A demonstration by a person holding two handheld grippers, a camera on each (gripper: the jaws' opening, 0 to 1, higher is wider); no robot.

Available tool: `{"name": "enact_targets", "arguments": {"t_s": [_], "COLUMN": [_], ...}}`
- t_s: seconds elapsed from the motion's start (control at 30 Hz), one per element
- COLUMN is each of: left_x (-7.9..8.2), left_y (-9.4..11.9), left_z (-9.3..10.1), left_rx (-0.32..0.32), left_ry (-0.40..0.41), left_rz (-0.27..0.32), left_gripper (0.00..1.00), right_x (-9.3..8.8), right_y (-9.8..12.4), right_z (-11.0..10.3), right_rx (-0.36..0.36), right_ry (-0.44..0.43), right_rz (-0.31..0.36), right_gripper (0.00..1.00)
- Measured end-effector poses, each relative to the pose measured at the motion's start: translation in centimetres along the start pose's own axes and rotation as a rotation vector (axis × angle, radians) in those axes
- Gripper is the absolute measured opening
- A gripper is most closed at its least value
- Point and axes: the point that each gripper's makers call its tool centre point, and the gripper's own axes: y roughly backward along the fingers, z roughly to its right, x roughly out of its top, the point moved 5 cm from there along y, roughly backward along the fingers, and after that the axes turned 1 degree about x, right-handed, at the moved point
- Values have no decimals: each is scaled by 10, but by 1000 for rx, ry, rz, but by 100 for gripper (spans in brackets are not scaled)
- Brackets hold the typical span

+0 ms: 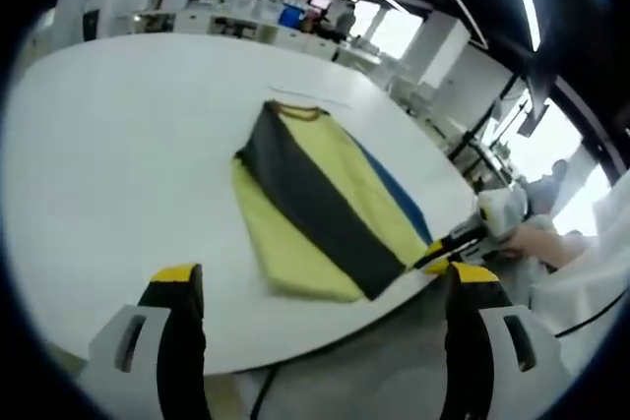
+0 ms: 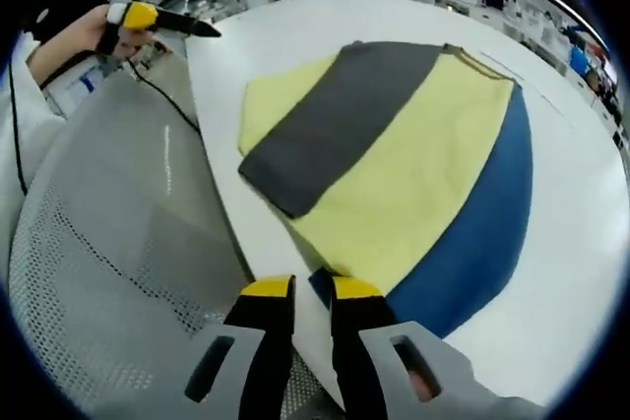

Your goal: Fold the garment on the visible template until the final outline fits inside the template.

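Observation:
A garment [image 1: 325, 194] with yellow, dark grey and blue panels lies flat on the white round table [image 1: 118, 145], its collar at the far end. A grey strip is folded over the yellow. My left gripper [image 1: 320, 280] hangs open and wide over the table's near edge, short of the cloth. My right gripper [image 2: 310, 290] has its jaws nearly together on the garment's [image 2: 413, 174] near corner, where the blue and yellow meet. From the left gripper view the right gripper [image 1: 433, 255] touches that corner from the right. The left gripper [image 2: 162, 17] appears top left.
A faint thin line [image 1: 310, 95] runs on the table just past the collar. A person's pale mesh clothing [image 2: 108, 243] fills the space beside the table [image 2: 295, 36]. A hand [image 1: 536, 241] holds the right gripper. Desks and equipment stand far behind.

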Motion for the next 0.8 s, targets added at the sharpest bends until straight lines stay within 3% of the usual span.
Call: {"name": "enact_targets", "arguments": {"t_s": [0.2,0.3,0.5,0.8], "left_x": [0,1,1,1], "left_y": [-1,-3,-4,-5], "left_z": [-2,-1,-1,-1], "left_rx": [4,3,4,2], "left_ry": [6,8,11,13], "left_rz": [-2,-3,-2,-4], "left_gripper": [99,99,99,99], "right_x": [0,0,0,1], "right_y": [0,-1,-2,-3], "right_z": [4,4,-3,0], "right_rx": [-16,-38,-48,-97], "right_ry": [17,103,152,263], "right_rz": [-5,-18,-36,-52], "right_gripper": [8,5,10,3]}}
